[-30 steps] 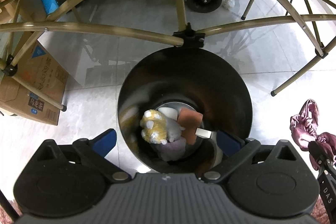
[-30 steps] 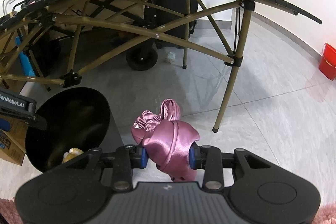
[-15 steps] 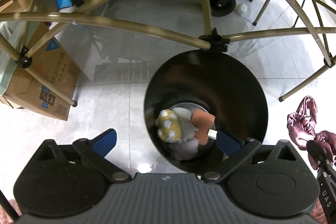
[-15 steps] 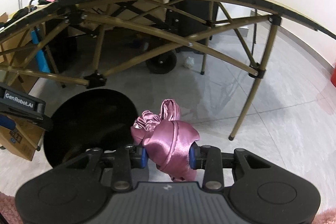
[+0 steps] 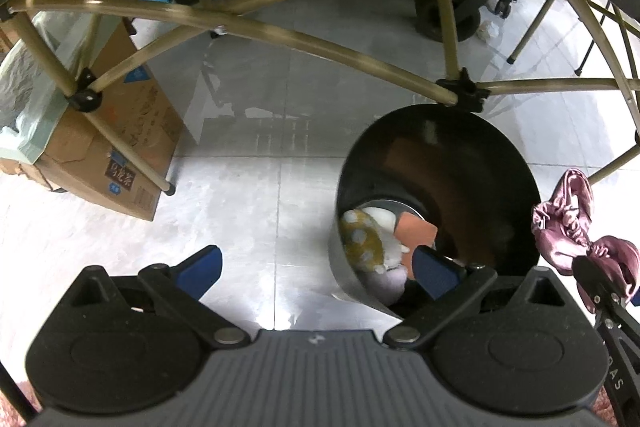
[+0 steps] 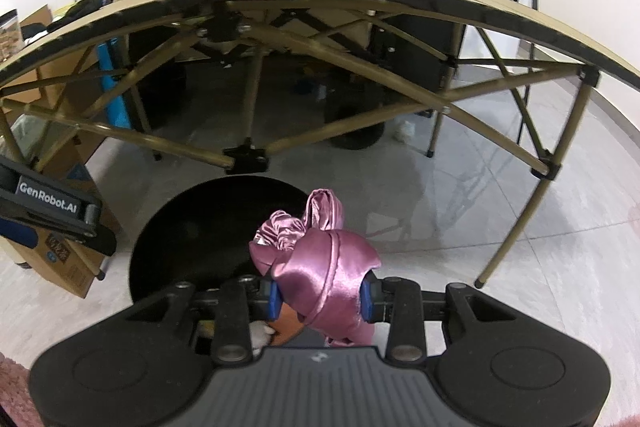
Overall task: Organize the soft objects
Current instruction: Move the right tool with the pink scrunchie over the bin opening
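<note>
Pink satin cloth (image 6: 326, 267) sits pinched in your right gripper (image 6: 320, 297) jaws, low centre of the right view, overlapping the right rim of the black bin (image 6: 192, 239). Bin's mouth lies left of the jaws. Left gripper (image 5: 316, 267), jaws spread and empty, hovers beside it; table struts (image 6: 320, 59) cross above.

Left gripper (image 5: 316, 267) — black moulded housing, ribbed grey centre panel, silver pivot screws, blue pads (image 5: 430, 269). Right gripper (image 6: 320, 301) — identical build; white "GenRobot.AI" lettering at nine o'clock.
</note>
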{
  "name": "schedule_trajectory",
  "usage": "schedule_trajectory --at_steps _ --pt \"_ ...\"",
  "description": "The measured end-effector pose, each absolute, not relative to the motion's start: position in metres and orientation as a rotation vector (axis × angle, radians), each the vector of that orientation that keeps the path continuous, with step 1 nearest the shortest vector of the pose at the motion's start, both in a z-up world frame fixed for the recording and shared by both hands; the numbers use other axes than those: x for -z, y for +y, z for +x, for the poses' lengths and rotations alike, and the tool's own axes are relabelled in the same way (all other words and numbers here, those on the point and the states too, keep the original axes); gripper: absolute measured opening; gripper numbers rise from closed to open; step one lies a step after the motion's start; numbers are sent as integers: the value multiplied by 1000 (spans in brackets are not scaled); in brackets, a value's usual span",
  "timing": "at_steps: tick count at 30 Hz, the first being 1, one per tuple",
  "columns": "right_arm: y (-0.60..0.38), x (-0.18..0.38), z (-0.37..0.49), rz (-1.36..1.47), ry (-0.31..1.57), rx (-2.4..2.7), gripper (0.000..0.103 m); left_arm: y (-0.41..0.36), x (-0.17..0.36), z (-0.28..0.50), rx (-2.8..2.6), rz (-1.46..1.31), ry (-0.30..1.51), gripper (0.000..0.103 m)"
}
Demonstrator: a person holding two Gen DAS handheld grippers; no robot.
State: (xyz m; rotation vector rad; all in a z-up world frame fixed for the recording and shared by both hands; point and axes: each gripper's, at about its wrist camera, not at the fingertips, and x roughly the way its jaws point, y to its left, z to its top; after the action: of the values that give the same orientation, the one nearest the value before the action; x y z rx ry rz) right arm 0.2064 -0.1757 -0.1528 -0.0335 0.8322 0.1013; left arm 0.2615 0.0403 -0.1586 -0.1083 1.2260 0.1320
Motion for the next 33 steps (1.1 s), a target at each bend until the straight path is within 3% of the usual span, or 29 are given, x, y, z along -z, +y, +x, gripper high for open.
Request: schedule_trajectory --at_steps 33 --pt "-103 197 262 -36 987 -215 34 79 161 248 -236 -61 1203 103"
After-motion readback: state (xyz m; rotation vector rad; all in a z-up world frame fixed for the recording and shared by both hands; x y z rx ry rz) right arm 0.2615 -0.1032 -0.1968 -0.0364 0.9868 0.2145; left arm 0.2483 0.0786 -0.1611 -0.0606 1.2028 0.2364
